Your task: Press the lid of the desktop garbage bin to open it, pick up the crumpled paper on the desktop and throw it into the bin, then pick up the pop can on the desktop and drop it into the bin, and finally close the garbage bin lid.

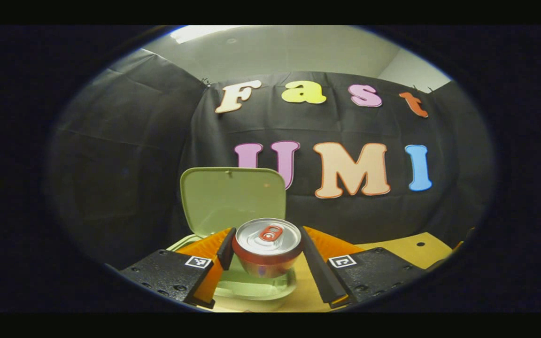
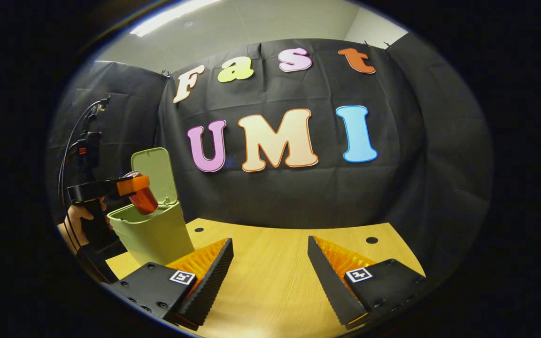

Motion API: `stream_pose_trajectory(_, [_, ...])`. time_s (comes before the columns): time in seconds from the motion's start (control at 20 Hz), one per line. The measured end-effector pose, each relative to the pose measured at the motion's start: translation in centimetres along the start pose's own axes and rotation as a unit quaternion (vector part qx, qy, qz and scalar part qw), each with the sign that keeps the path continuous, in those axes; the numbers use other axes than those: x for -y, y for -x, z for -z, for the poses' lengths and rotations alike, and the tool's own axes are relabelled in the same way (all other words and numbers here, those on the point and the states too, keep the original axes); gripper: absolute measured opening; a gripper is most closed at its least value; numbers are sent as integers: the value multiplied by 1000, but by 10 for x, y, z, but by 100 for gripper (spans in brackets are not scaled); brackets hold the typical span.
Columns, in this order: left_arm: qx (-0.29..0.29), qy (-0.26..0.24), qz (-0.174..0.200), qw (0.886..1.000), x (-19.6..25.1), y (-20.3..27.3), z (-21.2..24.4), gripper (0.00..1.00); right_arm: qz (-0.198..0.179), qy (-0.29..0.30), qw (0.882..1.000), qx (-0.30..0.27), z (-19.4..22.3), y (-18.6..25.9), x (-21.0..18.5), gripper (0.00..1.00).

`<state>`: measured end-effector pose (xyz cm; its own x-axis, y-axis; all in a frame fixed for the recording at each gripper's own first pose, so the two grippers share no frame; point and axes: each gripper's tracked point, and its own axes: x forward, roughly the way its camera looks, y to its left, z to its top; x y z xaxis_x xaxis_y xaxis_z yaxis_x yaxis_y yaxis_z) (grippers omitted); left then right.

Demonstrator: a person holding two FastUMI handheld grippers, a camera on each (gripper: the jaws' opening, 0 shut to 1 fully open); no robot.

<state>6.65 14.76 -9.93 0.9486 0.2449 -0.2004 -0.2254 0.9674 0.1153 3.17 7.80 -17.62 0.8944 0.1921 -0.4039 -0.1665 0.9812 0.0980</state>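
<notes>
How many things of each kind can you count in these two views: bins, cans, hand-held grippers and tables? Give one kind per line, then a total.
Bins: 1, the green garbage bin with its lid up
Cans: 1, the pop can
Hand-held grippers: 2, the left hand-held gripper and the right hand-held gripper
Tables: 1, the wooden table
Total: 5

left gripper (image 1: pixel 266 253) clamped, right gripper (image 2: pixel 270 263) spread
</notes>
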Motion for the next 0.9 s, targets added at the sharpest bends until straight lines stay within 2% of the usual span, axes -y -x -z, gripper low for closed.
stream_pose_trajectory(0.2, [-3, -6, -11, 1000, -19, -3, 4, 80, -3, 11, 1000, -5, -2, -7, -12, 100])
stream_pose_trajectory(0.35, [3, -27, -12, 1000, -26, -12, -4, 87, 0, 18, 1000, -1, -7, -11, -20, 99])
stream_pose_trajectory(0.6, [44, -40, 20, 998, -29, -33, -51, 89, 18, 11, 1000, 4, -7, -14, -31, 100])
stream_pose_trajectory(0.75, [64, -33, 33, 997, -37, -51, -84, 88, 38, 8, 999, 11, -7, -15, -34, 100])
stream_pose_trajectory(0.9, [96, -14, 65, 993, -39, -72, -124, 89, 63, 3, 998, 13, -2, -15, -34, 100])
